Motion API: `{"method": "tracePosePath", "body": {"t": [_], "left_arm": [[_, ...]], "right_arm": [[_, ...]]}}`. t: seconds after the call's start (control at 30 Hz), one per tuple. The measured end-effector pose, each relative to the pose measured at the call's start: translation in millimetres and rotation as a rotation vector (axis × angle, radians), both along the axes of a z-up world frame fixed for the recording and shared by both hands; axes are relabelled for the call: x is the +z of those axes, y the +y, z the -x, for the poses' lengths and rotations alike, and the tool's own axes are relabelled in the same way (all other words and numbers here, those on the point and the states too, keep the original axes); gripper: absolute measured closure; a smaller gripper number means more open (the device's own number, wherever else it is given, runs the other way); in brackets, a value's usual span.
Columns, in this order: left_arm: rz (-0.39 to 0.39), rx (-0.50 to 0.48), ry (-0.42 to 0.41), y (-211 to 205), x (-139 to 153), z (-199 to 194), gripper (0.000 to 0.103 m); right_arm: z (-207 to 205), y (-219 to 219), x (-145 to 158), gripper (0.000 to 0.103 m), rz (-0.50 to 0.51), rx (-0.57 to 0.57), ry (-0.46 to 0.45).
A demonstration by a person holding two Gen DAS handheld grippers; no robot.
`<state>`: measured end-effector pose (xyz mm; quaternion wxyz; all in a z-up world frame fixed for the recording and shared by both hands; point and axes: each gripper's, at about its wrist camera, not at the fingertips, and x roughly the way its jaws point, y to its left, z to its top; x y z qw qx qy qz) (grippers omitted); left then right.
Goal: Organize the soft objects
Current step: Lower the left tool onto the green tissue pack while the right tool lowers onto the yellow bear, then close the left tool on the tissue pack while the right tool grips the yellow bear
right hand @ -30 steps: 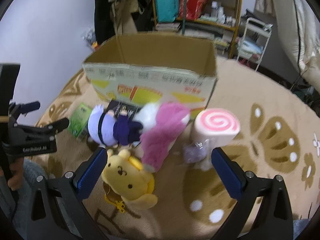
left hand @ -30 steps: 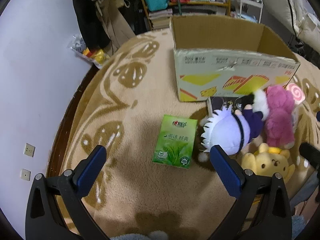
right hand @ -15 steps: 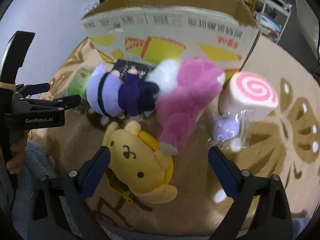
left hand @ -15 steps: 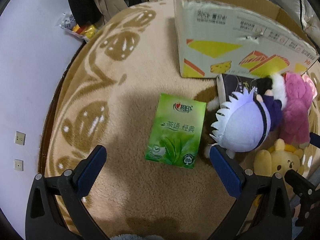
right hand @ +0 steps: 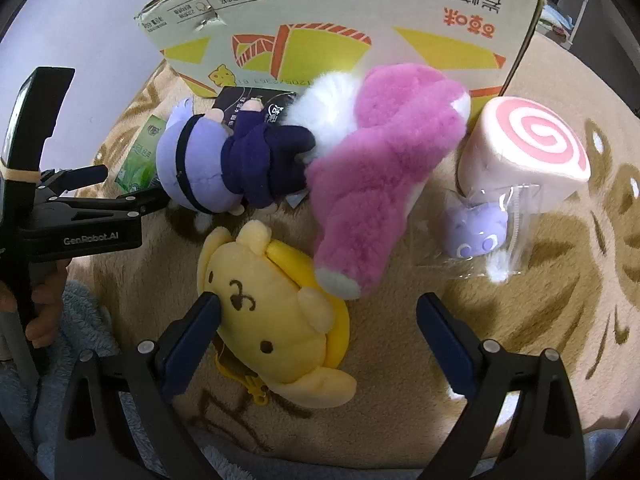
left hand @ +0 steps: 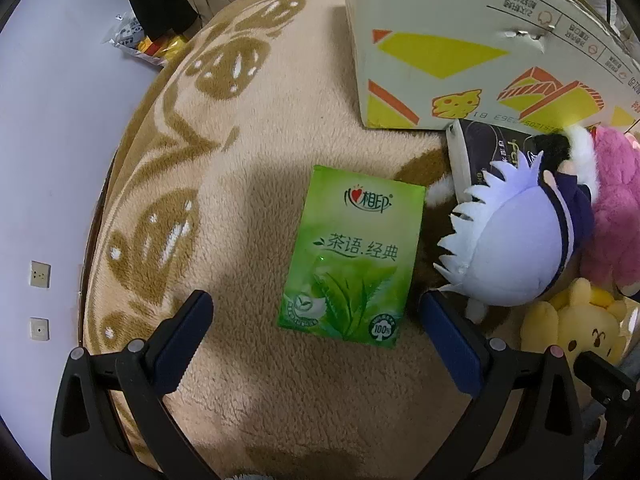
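Observation:
A green tissue pack (left hand: 352,256) lies flat on the beige rug, just ahead of my open left gripper (left hand: 316,332), whose fingers straddle its near end. Beside it lies a lilac-haired doll (left hand: 516,248) in dark clothes, seen too in the right wrist view (right hand: 224,168). My right gripper (right hand: 320,328) is open over a yellow dog plush (right hand: 272,312); its left finger touches the plush's head. A pink furry plush (right hand: 384,168), a pink-swirl roll cushion (right hand: 528,152) and a small bagged purple toy (right hand: 476,228) lie near. A cardboard box (right hand: 340,28) stands behind.
A black packet (left hand: 492,148) lies under the doll against the box (left hand: 460,52). The rug (left hand: 240,184) ends at a wooden floor strip and a pale wall on the left. A hand (right hand: 36,304) holds the left gripper's handle. Shelves and clutter stand far behind.
Both grippers have moved forward and down. The tissue pack now lies between the left fingers' tips, and the yellow plush sits at the right gripper's left finger.

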<state>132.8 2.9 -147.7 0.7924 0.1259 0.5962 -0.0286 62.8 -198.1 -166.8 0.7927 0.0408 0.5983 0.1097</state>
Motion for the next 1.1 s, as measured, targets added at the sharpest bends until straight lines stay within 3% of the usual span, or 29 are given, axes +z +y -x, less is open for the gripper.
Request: {"method": "tracePosePath", "body": {"t": [0.33,0.5,0.57,0.63,0.67,0.73,0.87,1.1], "left_arm": [[0.004,-0.004,-0.02,1,-1,-4,0.008],[0.03,-0.003,-0.024,2,-2,-6,0.022],[0.048,-0.008,-0.025,2,-2,-6,0.034],[0.071,-0.02,-0.027,0,-1,-5,0.048],[0.08,-0.023,-0.024,0,-1,-5,0.05],[0.084,-0.024,-0.027,-1,-1,-4,0.05],[0.109,-0.009,-0.043,2,6,-1,0.05],[0.144,-0.008,-0.197,4,43,22,0.05]], "right_arm": [[0,23,2,0.005,0.034,0.065,-0.019],[-4,26,-3,0.011,0.032,0.078,0.002],[-6,26,-6,0.013,0.025,0.08,0.01],[-9,28,-9,0.023,0.008,0.091,0.023],[-10,29,-10,0.025,-0.001,0.098,0.027],[-11,32,-10,0.034,-0.013,0.114,0.026],[-7,33,-6,0.039,-0.019,0.108,0.01],[14,19,16,0.04,-0.005,0.079,-0.074]]}}
